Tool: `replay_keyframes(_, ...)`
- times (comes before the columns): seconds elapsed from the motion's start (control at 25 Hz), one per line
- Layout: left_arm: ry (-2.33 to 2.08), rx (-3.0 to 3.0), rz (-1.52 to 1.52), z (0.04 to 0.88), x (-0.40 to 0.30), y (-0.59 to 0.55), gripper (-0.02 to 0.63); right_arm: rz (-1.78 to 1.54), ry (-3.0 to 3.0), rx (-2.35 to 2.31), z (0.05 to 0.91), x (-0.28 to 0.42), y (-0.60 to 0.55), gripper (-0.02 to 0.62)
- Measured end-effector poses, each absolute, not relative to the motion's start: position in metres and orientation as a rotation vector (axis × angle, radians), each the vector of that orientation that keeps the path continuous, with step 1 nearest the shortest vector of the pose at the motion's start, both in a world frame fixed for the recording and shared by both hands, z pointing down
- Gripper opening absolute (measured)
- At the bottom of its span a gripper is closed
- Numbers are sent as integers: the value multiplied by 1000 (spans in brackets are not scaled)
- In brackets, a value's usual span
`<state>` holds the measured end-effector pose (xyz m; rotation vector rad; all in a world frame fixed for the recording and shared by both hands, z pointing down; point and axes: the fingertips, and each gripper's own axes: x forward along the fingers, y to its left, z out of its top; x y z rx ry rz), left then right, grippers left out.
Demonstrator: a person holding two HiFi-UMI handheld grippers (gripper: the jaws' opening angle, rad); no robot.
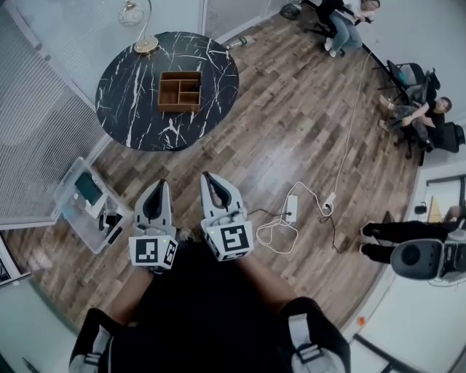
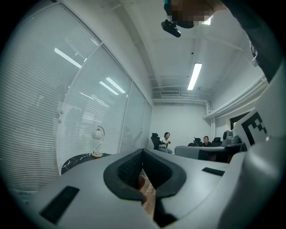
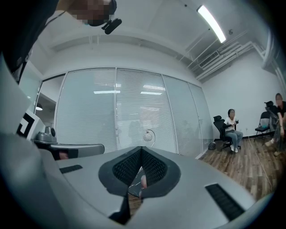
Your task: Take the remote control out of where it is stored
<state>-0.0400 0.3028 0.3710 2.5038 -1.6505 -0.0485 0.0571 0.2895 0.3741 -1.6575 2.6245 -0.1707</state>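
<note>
A wooden compartment box point(image 1: 180, 91) sits on the round black marble table point(image 1: 131, 87) far ahead of me. I cannot make out a remote control in it from here. My left gripper point(image 1: 161, 183) and right gripper point(image 1: 207, 175) are held side by side close to my body, above the wood floor and pointing toward the table. In the left gripper view the left gripper point(image 2: 143, 151) has its jaws together with nothing between them. The right gripper point(image 3: 142, 148) is likewise shut and empty in the right gripper view.
A clear plastic bin point(image 1: 73, 207) with dark items stands on the floor to my left. A power strip with white cables point(image 1: 291, 210) lies to the right. People sit at the far right point(image 1: 419, 113). A lamp point(image 1: 138, 22) stands at the table's far edge.
</note>
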Motion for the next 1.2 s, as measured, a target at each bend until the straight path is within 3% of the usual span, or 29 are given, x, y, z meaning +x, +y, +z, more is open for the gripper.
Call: replay_keyframes(1.2,-1831,2371,-6,373,-3,218,8,-232,2732,-1453,379,84,187,2)
